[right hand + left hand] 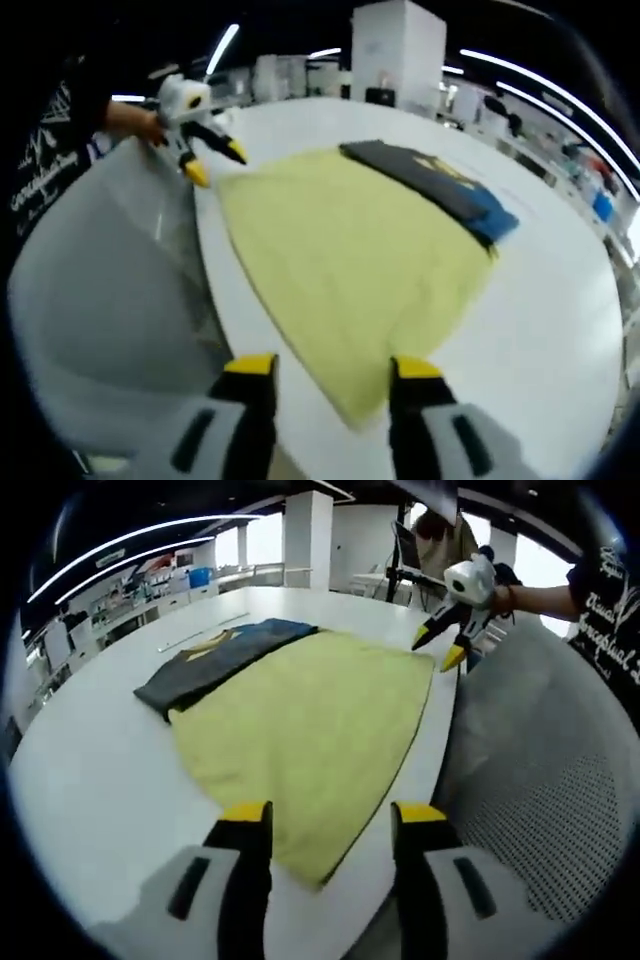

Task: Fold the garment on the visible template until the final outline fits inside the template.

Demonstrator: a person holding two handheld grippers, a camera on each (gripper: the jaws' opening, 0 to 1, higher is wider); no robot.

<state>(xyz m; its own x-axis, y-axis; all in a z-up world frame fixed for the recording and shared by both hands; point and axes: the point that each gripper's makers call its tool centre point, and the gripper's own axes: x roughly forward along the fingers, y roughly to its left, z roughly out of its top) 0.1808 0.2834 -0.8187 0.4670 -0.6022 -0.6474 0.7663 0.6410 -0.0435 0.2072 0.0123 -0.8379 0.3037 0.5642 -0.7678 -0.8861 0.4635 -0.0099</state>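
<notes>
A yellow-green cloth (310,730) lies flat on the white table (90,780). Along its far side rests a dark grey and blue garment (215,660), folded into a long strip. My left gripper (333,820) is open, its yellow-tipped jaws standing on either side of the cloth's near corner. The right gripper (437,650), held by a hand, is open just over the far right corner. In the right gripper view the cloth (350,260) and garment (430,180) show again; my right gripper (332,368) is open at one corner, and the left gripper (218,165) at another.
A grey mesh chair back (540,780) stands against the table's edge beside the cloth, also in the right gripper view (100,290). A black printed sleeve (610,580) reaches in. White pillars, desks and shelves stand beyond the table.
</notes>
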